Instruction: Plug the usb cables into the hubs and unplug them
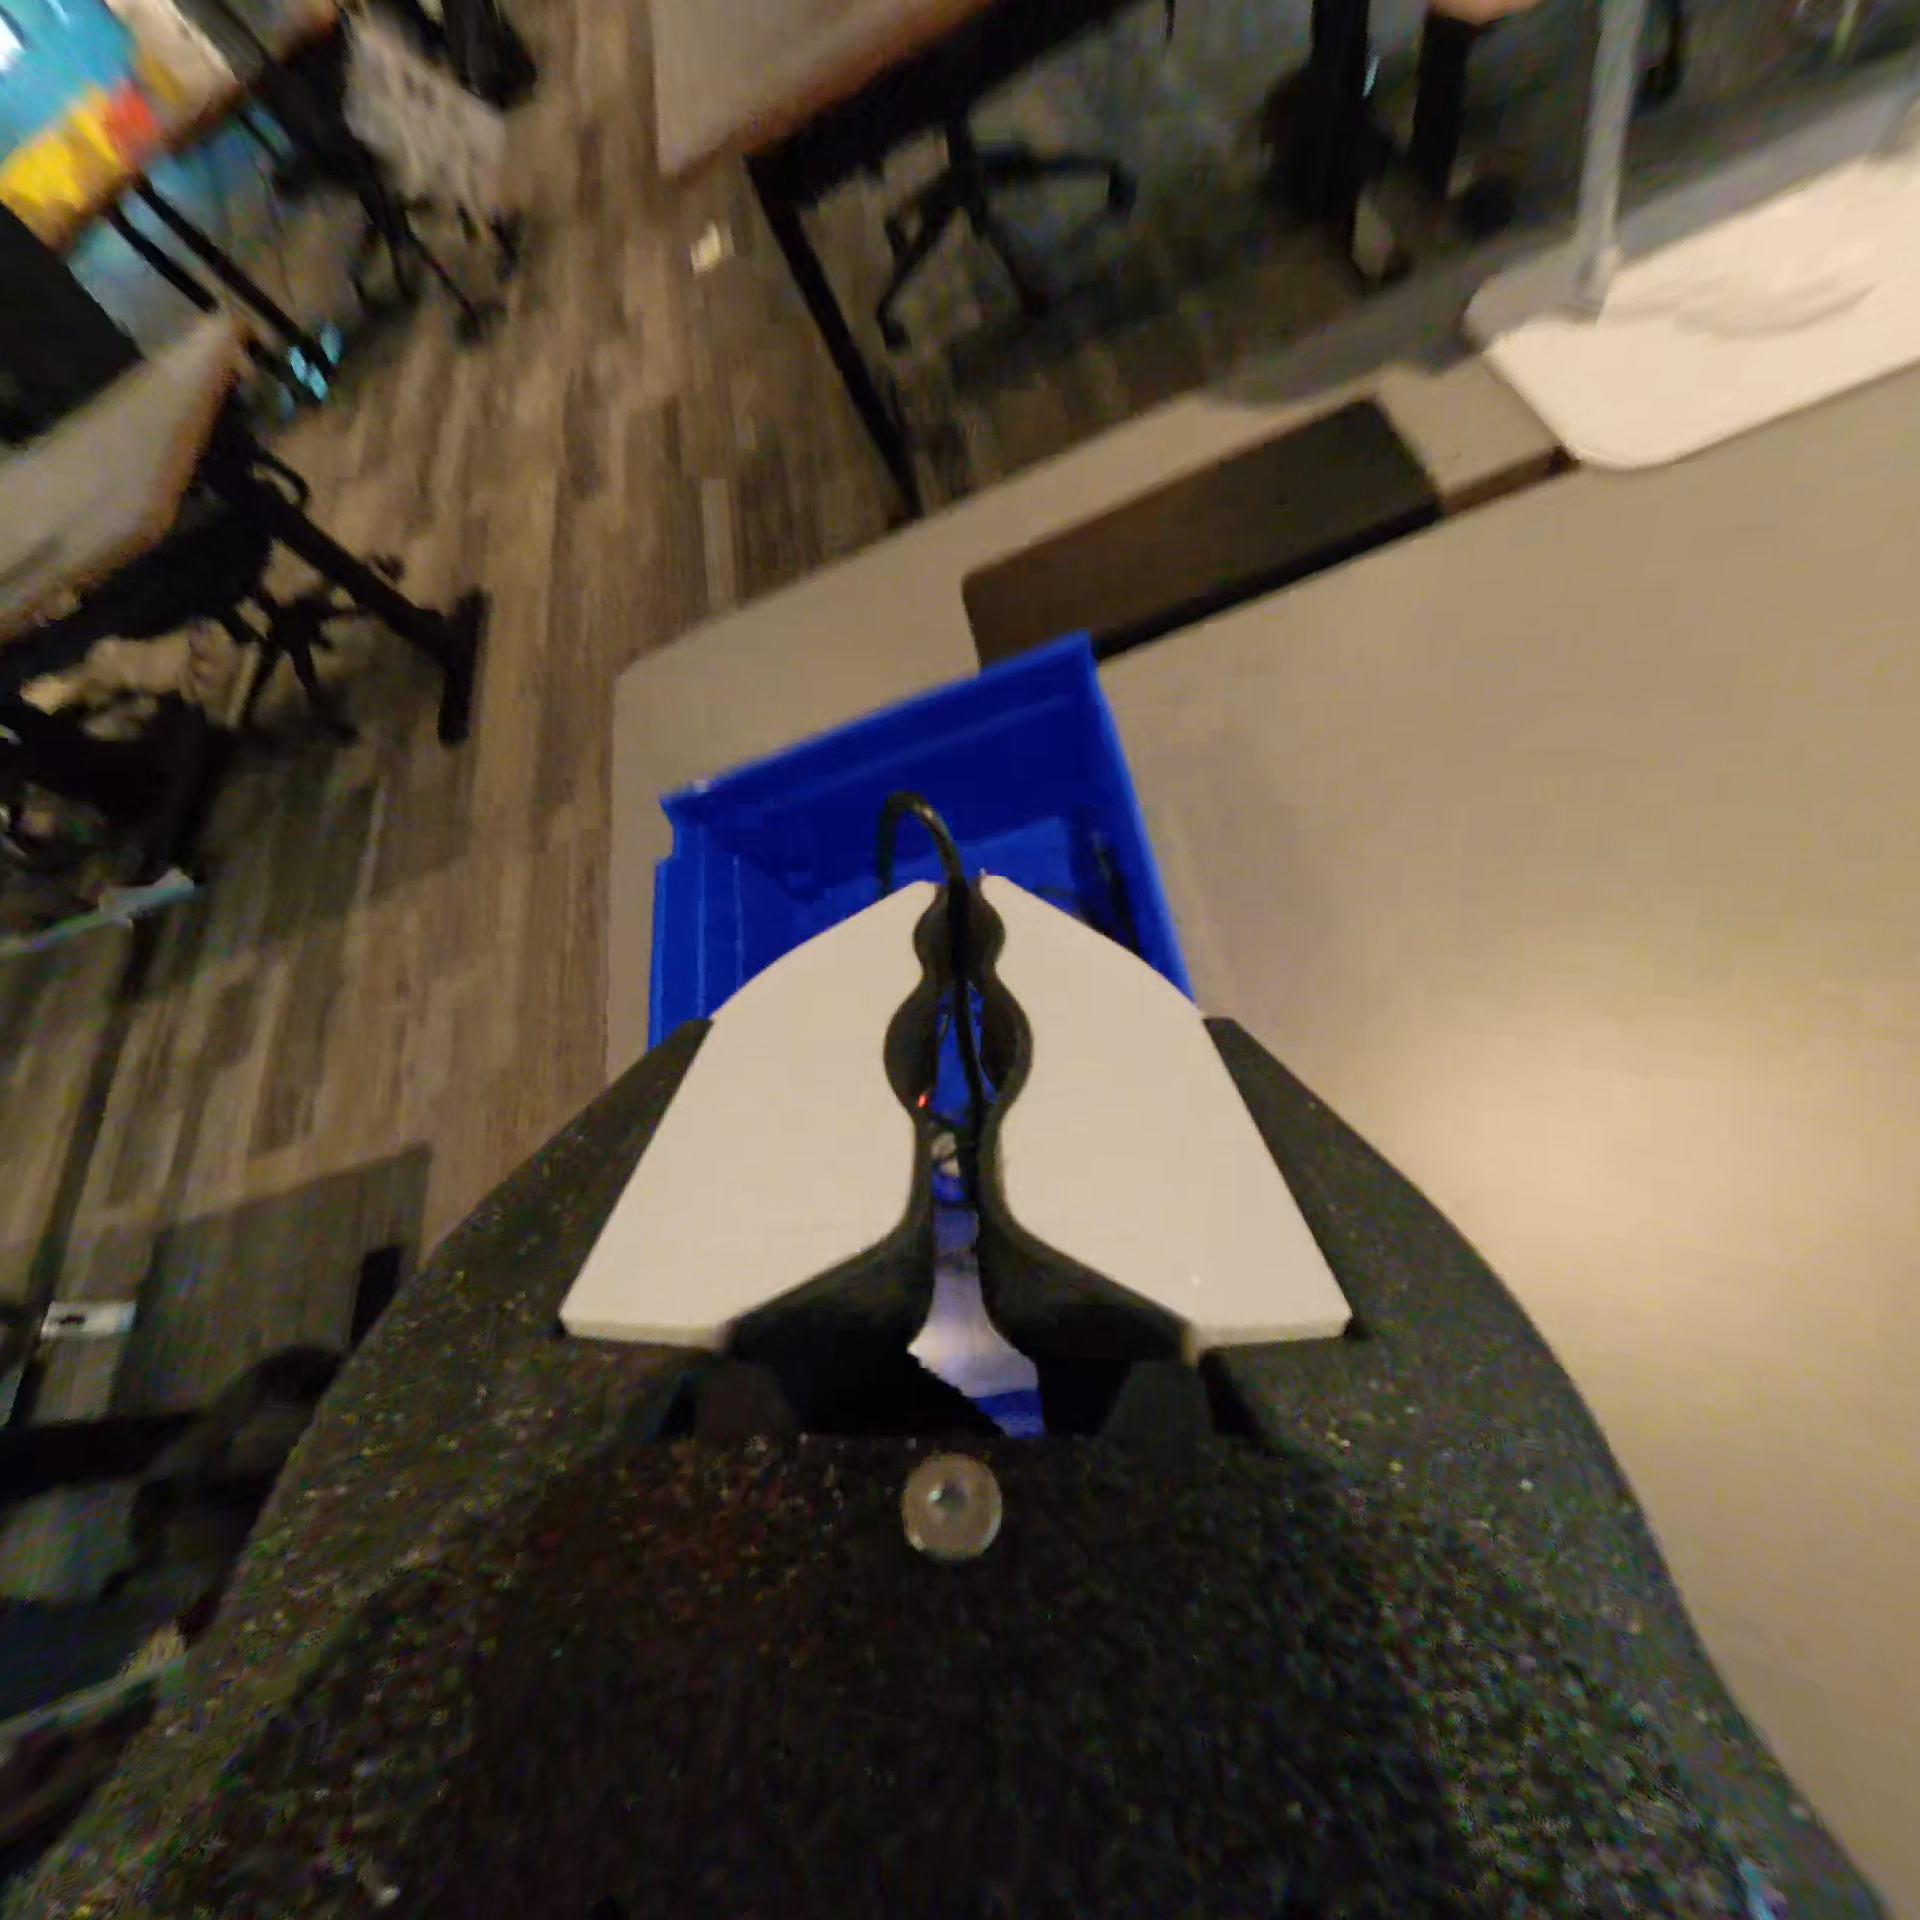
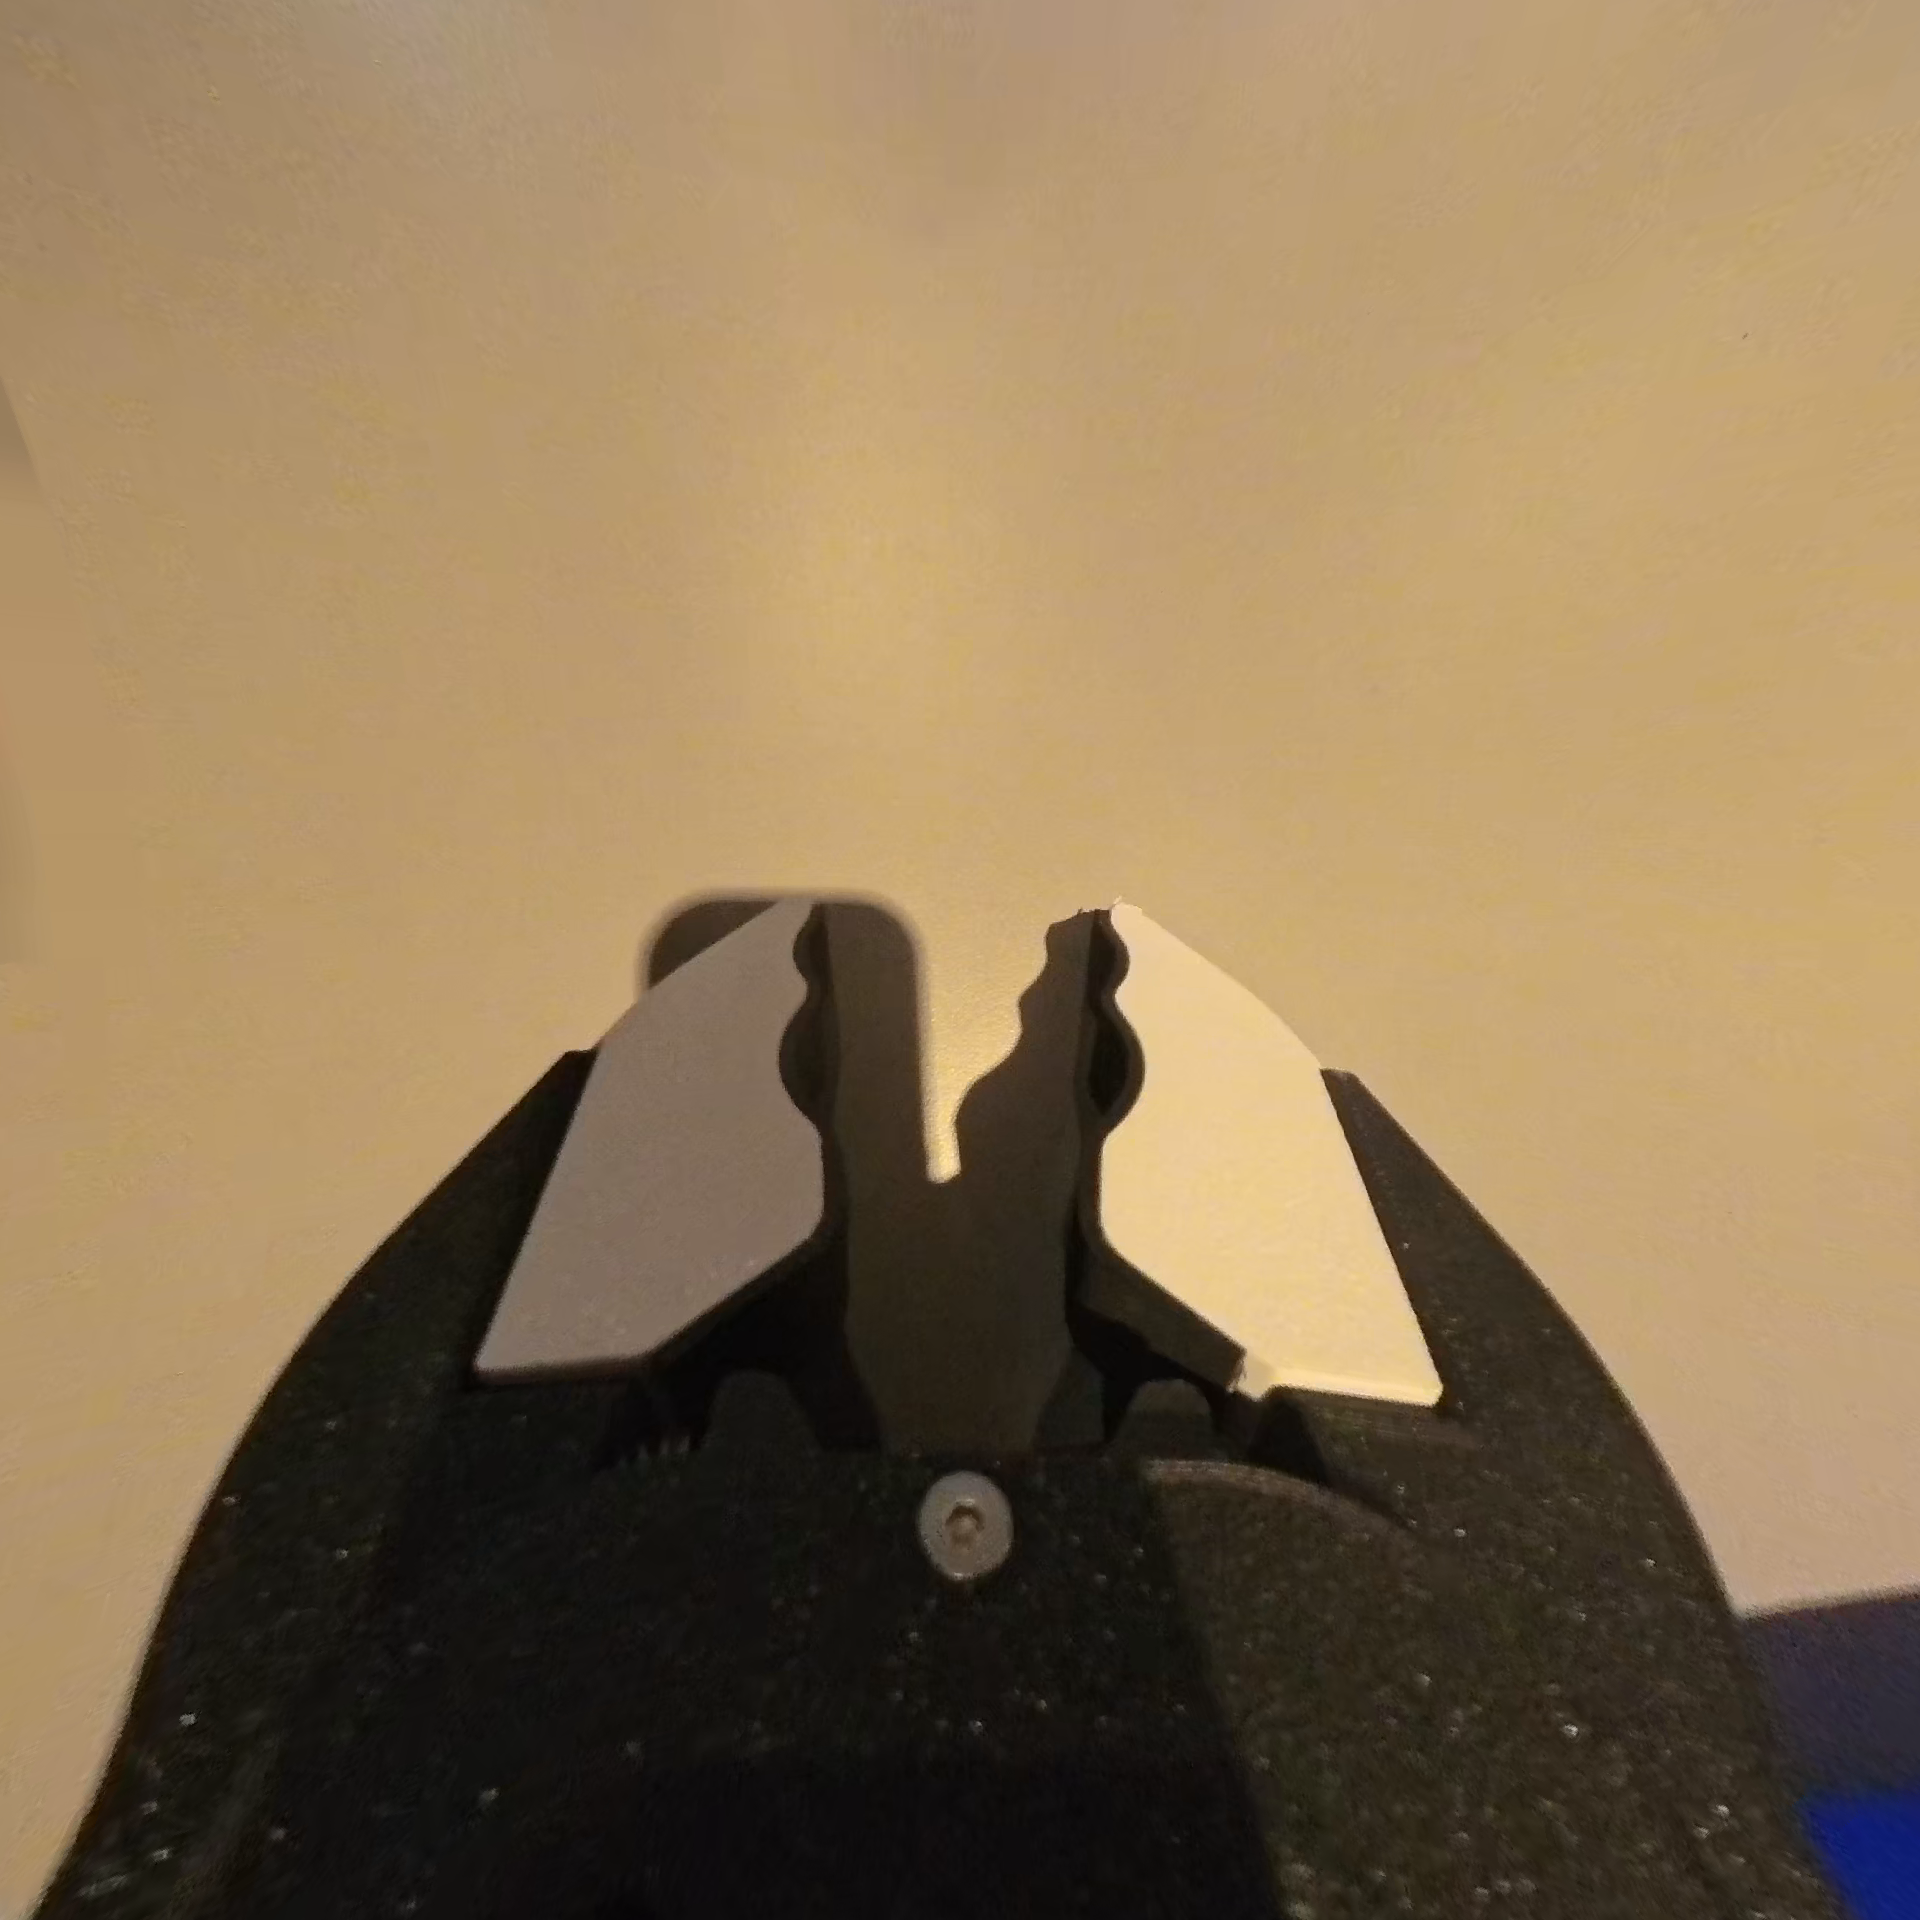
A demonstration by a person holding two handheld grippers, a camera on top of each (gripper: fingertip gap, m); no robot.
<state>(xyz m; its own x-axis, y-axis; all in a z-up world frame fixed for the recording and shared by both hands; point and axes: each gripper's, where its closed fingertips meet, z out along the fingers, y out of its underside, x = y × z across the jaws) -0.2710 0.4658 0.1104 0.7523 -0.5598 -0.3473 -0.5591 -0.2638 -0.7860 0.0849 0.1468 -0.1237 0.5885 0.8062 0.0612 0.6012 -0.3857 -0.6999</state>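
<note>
In the left wrist view my left gripper (image 1: 961,888) is shut on a thin black cable (image 1: 914,821). The cable loops up past the fingertips and runs back between the fingers. The gripper hangs over a blue bin (image 1: 935,748) that stands near the corner of the grey table (image 1: 1507,935); more cable shows inside the bin. In the right wrist view my right gripper (image 2: 951,914) is open, low over the bare table (image 2: 935,520). A flat dark thing with rounded corners (image 2: 873,997) lies by the left finger; I cannot tell whether it is a hub.
A long black slab (image 1: 1195,540) lies on the table beyond the bin, and a white sheet (image 1: 1714,343) lies at the far right. The table's edge runs just left of the bin, with wood floor, desks and chairs (image 1: 260,582) beyond it. A blue patch (image 2: 1860,1694) shows at the lower right. Tip to tip, the grippers are about 55 cm apart.
</note>
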